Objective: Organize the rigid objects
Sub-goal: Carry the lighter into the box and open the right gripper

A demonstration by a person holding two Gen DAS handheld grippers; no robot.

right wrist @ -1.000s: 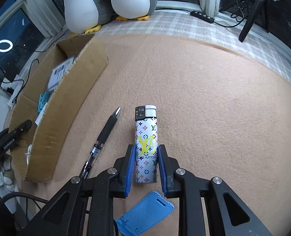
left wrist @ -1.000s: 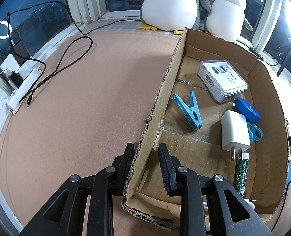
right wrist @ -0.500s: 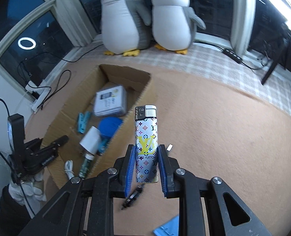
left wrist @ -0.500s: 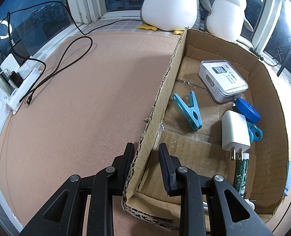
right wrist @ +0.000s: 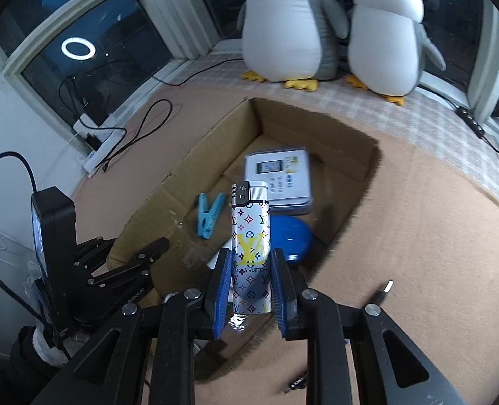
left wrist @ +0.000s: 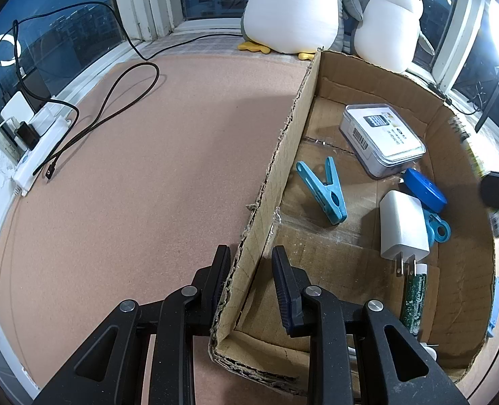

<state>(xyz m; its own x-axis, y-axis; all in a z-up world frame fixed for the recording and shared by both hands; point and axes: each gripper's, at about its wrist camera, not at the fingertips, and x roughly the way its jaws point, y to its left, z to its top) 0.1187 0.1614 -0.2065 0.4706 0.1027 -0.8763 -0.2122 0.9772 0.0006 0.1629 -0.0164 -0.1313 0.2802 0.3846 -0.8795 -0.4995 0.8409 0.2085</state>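
Note:
My right gripper (right wrist: 251, 280) is shut on a white patterned lighter (right wrist: 250, 246) and holds it upright in the air over the near end of the open cardboard box (right wrist: 320, 125). My left gripper (left wrist: 251, 270) straddles the box's left wall (left wrist: 283, 155), one finger outside and one inside, closed onto the cardboard. In the box lie a blue clothespin (left wrist: 323, 190), a grey case (left wrist: 381, 138), a white charger (left wrist: 403, 226), a blue round lid (left wrist: 425, 190) and a green tube (left wrist: 413, 297).
Two plush penguins (left wrist: 296, 6) stand behind the box. A power strip with cables (left wrist: 40, 145) lies at the left floor edge. A black pen (right wrist: 383, 292) lies on the carpet right of the box. The left gripper shows in the right wrist view (right wrist: 131, 263).
My right gripper lifted the lighter off the carpet and carried it left, over the box. My left gripper has stayed on the box wall.

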